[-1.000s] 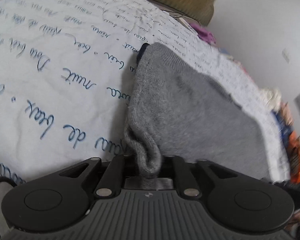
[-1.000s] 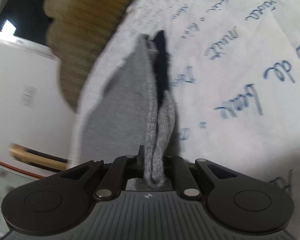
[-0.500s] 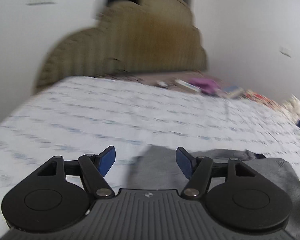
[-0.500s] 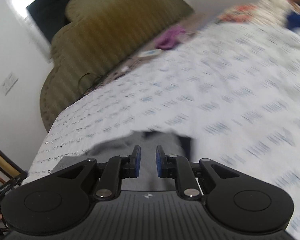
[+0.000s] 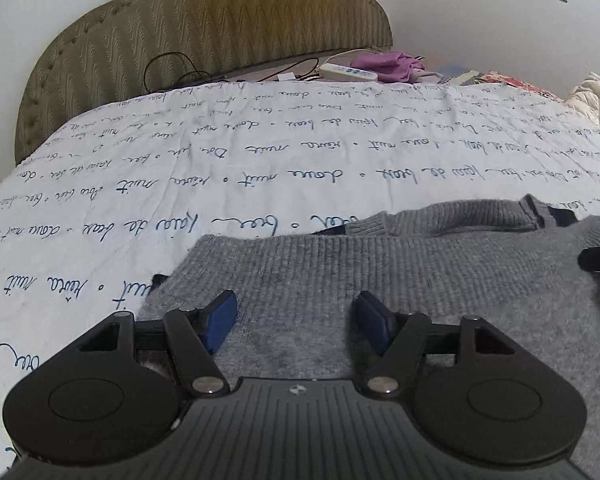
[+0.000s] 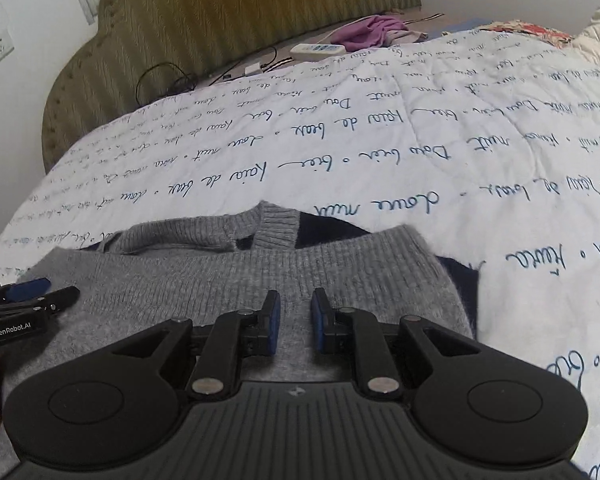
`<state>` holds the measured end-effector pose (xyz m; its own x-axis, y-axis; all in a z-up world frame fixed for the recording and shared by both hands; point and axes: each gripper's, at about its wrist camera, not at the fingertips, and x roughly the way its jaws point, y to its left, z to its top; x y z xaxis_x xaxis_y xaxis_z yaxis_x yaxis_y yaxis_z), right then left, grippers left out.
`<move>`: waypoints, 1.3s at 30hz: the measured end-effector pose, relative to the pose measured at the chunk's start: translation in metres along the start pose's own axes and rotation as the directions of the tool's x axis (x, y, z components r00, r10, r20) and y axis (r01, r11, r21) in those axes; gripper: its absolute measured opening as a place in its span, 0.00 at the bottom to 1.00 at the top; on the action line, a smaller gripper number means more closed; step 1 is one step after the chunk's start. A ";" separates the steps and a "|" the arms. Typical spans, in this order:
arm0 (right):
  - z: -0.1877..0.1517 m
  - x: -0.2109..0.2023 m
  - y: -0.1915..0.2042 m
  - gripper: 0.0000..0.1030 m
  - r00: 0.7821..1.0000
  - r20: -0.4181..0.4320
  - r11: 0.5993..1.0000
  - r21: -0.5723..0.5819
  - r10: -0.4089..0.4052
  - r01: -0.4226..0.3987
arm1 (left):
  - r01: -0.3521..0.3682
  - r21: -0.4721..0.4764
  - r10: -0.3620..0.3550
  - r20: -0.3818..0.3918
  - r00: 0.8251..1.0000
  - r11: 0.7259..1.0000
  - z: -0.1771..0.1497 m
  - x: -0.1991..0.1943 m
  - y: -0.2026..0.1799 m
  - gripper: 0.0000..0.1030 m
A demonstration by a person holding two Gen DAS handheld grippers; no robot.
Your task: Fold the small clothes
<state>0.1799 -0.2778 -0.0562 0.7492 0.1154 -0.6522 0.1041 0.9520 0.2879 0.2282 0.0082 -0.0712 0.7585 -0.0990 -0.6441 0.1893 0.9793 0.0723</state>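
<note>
- left gripper [image 5: 294, 322] wide open, right gripper [image 6: 296, 322] narrowly open, both empty over the grey sweater [image 5: 380, 280]
- risk: a shallow pinch grabs one layer, fold slides apart

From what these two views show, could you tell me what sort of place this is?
Most likely a bedroom: a padded headboard stands behind a bedspread printed with handwriting, and a grey sweater lies on it.

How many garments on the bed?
2 clear: a grey sweater lying under both open grippers, left and right, and a purple garment by the headboard. The heap at the right edge may hide more.
</note>
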 end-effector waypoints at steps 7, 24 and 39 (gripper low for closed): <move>-0.012 -0.045 0.017 0.18 0.997 0.058 0.994 -0.098 -0.041 0.047 | -0.051 0.037 0.049 0.053 0.997 0.998 -0.002 -0.045 0.003 0.65; -0.094 -0.095 -0.002 0.24 0.998 0.036 0.999 0.010 -0.048 0.047 | -0.108 0.010 0.108 0.043 0.993 0.994 -0.064 -0.098 0.001 0.68; -0.108 -0.120 0.019 0.42 0.998 0.017 0.997 -0.030 -0.064 0.064 | -0.064 -0.013 0.064 0.022 0.998 0.998 -0.082 -0.129 0.002 0.67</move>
<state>0.0211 -0.2428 -0.0483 0.7521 0.0494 -0.6572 0.1322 0.9656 0.2239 0.0793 0.0378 -0.0504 0.7826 -0.0402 -0.6212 0.1328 0.9857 0.1035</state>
